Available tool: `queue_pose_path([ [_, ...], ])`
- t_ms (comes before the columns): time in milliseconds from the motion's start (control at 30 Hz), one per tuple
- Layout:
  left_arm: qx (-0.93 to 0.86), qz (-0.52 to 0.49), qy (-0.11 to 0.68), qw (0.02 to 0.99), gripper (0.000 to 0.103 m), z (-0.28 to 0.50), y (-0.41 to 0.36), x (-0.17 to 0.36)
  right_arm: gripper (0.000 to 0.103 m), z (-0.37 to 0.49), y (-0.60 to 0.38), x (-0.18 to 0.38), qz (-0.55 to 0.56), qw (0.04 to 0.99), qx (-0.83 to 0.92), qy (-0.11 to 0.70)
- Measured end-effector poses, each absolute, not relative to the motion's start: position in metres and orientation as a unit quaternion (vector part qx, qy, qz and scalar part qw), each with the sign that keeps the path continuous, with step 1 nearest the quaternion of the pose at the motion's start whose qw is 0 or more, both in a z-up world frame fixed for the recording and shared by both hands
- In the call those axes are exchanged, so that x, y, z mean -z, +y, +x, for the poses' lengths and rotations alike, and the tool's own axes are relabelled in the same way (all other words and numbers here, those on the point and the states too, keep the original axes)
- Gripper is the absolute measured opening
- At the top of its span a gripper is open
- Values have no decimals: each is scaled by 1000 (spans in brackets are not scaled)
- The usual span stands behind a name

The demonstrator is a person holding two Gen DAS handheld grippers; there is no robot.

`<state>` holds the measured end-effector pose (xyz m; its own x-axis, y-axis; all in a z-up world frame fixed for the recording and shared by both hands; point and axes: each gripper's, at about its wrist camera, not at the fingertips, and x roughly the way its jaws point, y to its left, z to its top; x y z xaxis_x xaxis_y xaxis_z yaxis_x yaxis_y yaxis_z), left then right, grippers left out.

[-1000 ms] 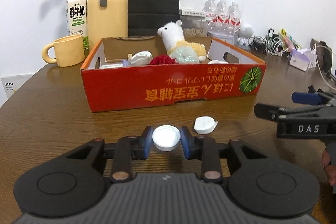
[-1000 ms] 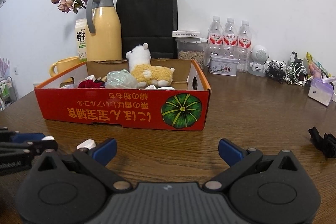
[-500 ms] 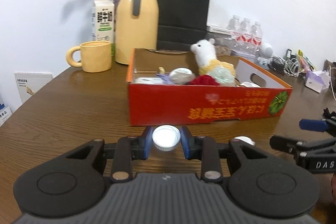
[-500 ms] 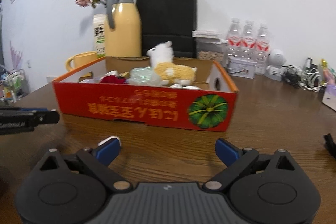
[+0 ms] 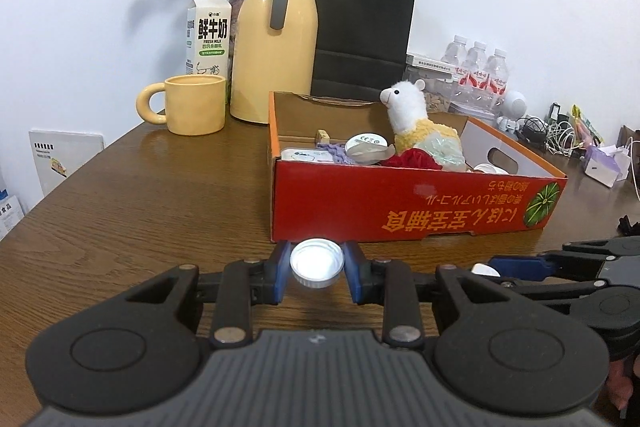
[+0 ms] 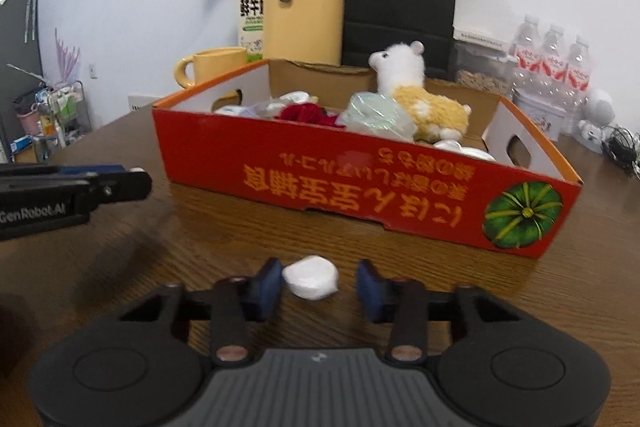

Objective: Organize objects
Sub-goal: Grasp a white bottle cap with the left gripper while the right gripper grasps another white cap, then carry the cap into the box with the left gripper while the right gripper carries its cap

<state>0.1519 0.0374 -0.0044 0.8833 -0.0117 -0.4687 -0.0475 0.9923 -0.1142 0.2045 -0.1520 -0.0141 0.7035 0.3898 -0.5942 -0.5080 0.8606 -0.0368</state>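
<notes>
My left gripper (image 5: 317, 277) is shut on a round white bottle cap (image 5: 317, 263), held in front of the left corner of the red cardboard box (image 5: 416, 211). The box holds a plush alpaca (image 5: 416, 123), a red cloth, a pale green bundle and several small items. My right gripper (image 6: 320, 285) is open around a second white cap (image 6: 311, 277) lying on the wooden table, close to the left finger. The box (image 6: 360, 183) stands just beyond it. The right gripper shows at the right edge of the left wrist view (image 5: 560, 263).
Behind the box stand a yellow mug (image 5: 192, 105), a yellow thermos jug (image 5: 276, 39), a milk carton (image 5: 208, 35), a black paper bag (image 5: 360, 31) and water bottles (image 5: 476, 71). Cables and small items lie at the far right.
The left gripper has moved left with its cap. The right gripper has moved left and forward so the second cap now lies between its fingers, which have narrowed.
</notes>
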Motion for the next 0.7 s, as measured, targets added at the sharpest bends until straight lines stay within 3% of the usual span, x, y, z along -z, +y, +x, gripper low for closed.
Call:
queue_pose_path([
  [133, -8, -63, 241, 968, 29, 152, 37, 4, 26, 201, -148, 13, -110, 916, -250, 293],
  [700, 7, -63, 194, 979, 29, 179, 11, -45, 26, 208, -174, -29, -79, 949, -236, 194],
])
